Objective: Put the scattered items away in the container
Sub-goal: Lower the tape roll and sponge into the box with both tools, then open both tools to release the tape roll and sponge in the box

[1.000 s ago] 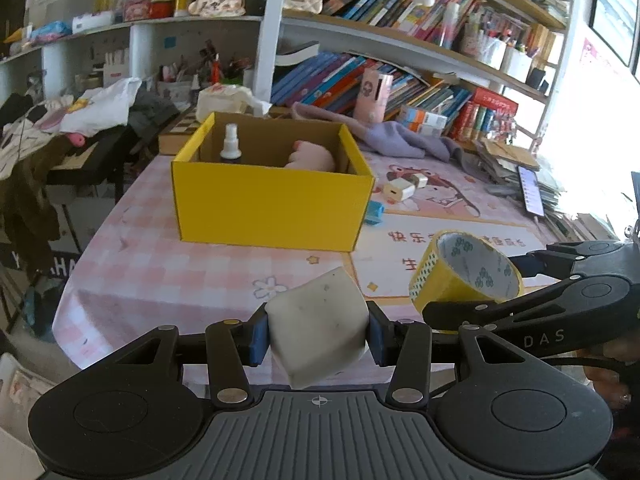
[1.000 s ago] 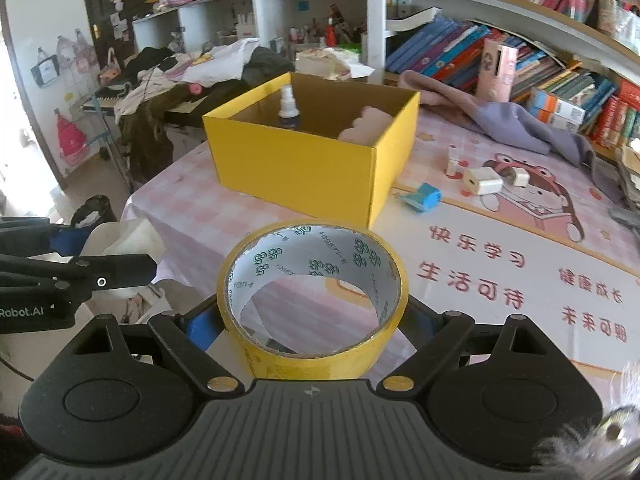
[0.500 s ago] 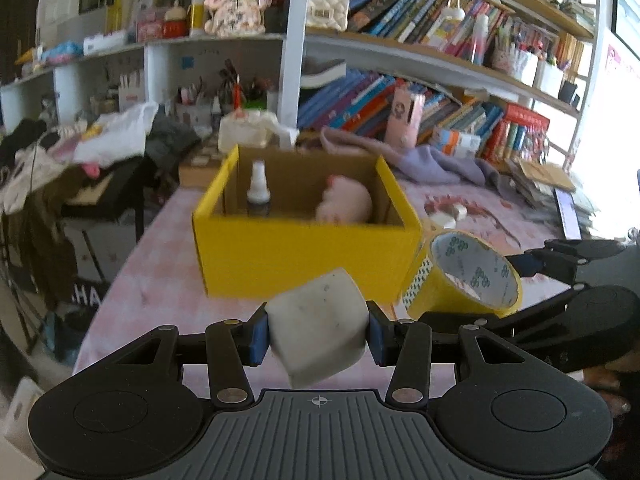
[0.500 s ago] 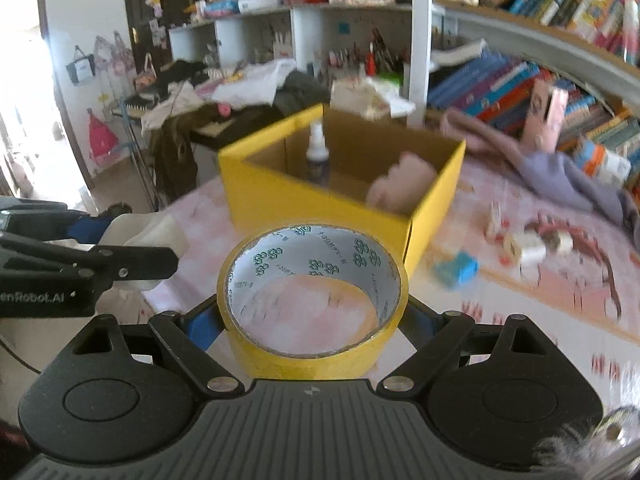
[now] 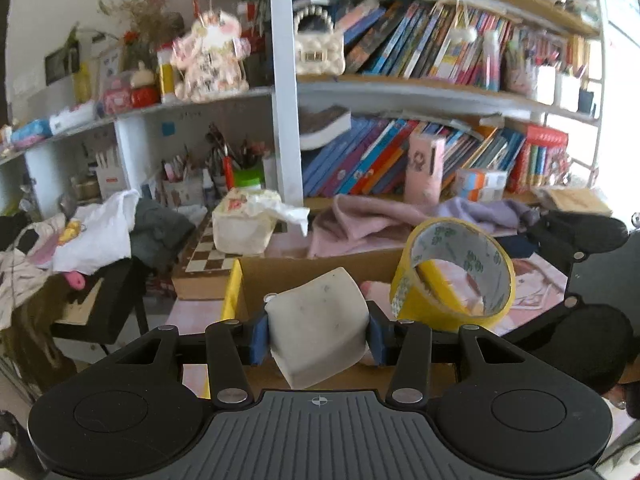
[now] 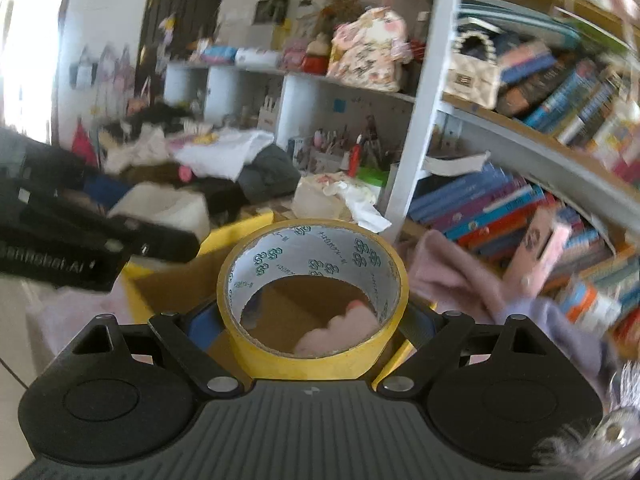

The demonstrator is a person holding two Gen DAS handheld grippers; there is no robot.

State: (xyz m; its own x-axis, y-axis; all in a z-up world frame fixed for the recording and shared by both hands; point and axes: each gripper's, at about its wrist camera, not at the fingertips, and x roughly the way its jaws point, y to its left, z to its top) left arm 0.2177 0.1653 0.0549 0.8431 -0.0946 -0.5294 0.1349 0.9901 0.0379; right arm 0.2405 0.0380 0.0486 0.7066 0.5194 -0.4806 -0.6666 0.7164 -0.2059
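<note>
A tall bookshelf (image 5: 440, 92) crammed with books fills the background, with a pile of clothes (image 5: 100, 236) on furniture to its left. In front of it stands the yellow box (image 5: 232, 292), open at the top, its brown inside showing; it sits on the pink checked worktop (image 5: 192, 312), whose far edge carries a chessboard (image 5: 208, 252), a tissue box (image 5: 244, 228) and a crumpled pink cloth (image 5: 352, 224).

The left gripper (image 5: 318, 336) holds a pale sponge block (image 5: 316, 332) between its blue pads, the jaws at a middling gap and pressed on both sides of it. The block hangs over the near-left part of the box opening.

The right gripper (image 6: 312, 320) has its jaws wide, clamped on the outside of a roll of yellow tape (image 6: 312, 288), which stands on its edge with the hole facing the camera. Through the hole the box floor and a pink soft thing (image 6: 336, 332) lying inside show. In the left wrist view the tape roll hangs just right of the sponge, above the box.
</note>
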